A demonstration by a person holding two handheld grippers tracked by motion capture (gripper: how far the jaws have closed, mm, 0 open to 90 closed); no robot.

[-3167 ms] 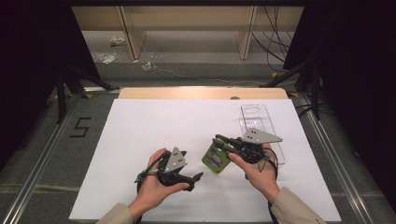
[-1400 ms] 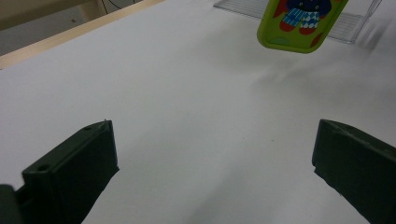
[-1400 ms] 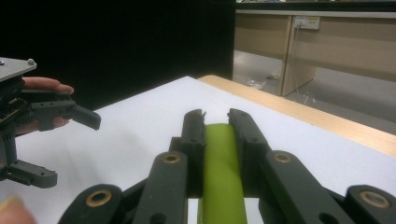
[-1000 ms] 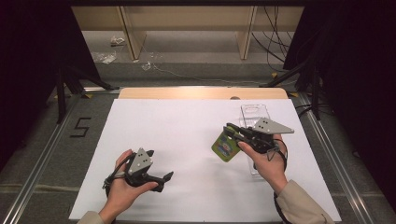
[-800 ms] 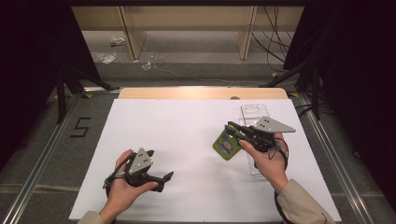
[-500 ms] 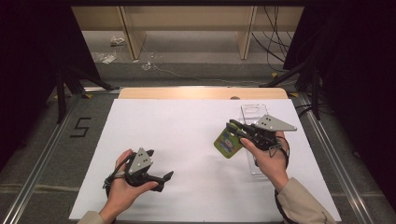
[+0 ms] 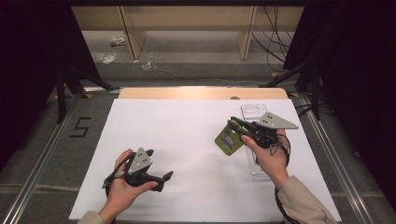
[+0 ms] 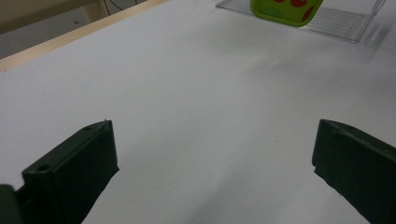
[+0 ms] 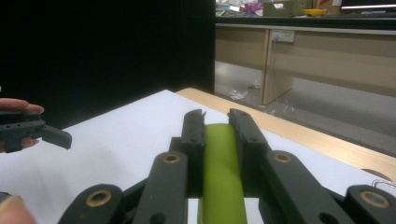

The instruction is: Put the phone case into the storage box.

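Nearest the person, the left gripper (image 7: 159, 178) rests on the white sheet-covered table (image 7: 187, 130), jaws apart and empty, now withdrawn well left of its earlier central position. Farther right, the right gripper (image 7: 235, 126) stays clamped on the flat green printed packet (image 7: 228, 140), lifted slightly toward the clear plastic tray (image 7: 254, 140), suggesting placement is next.

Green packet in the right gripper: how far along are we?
Done: the right gripper is shut on the flat green packet with a printed label, lifted off the white table sheet. In hand: holding it beside the clear plastic tray. Left: setting it down, probably in that tray; the left gripper rests open.
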